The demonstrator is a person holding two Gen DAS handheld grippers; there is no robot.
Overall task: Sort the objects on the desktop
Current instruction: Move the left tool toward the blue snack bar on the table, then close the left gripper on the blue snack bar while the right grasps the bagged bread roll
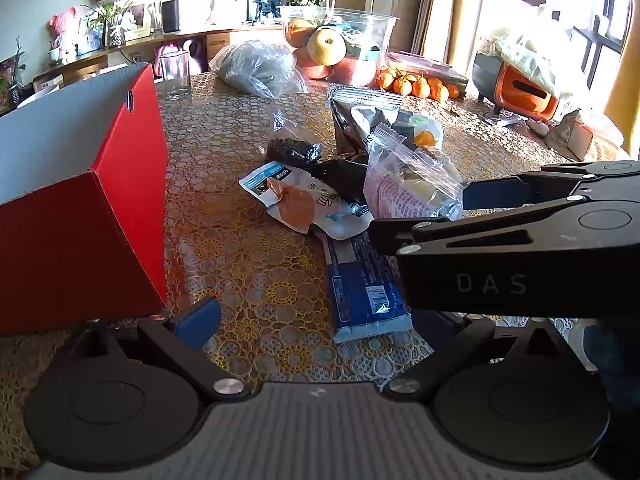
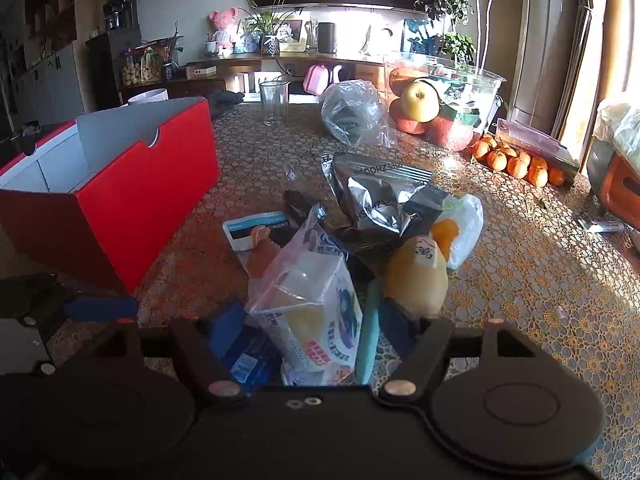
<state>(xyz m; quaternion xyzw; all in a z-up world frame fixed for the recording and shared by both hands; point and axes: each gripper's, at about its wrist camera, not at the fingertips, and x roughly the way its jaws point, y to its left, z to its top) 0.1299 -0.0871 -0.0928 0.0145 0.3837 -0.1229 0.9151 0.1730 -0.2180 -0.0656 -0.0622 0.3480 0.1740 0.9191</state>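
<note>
A heap of snack packets lies mid-table: a silver foil bag [image 1: 360, 120], a white-and-blue packet [image 1: 296, 204] and a blue packet [image 1: 360, 292]. An open red box [image 1: 100, 220] stands to their left. My right gripper [image 2: 308, 324] reaches in from the right around a clear bread packet [image 2: 312, 312]. Its pads sit close on either side, and no squeeze shows on the packet. In the left wrist view this gripper [image 1: 440, 212] crosses over my left gripper's right finger. My left gripper [image 1: 332, 320] stands open above the blue packet, empty, with its left fingertip [image 1: 198, 322] by the box corner.
A drinking glass [image 1: 175, 74], a crumpled plastic bag [image 1: 256, 68] and a clear bowl of fruit [image 1: 340, 40] stand at the far side. Tangerines [image 1: 416, 86] and an orange-and-grey appliance [image 1: 516, 88] sit far right. A yellow wrapped snack [image 2: 416, 280] lies beside the bread packet.
</note>
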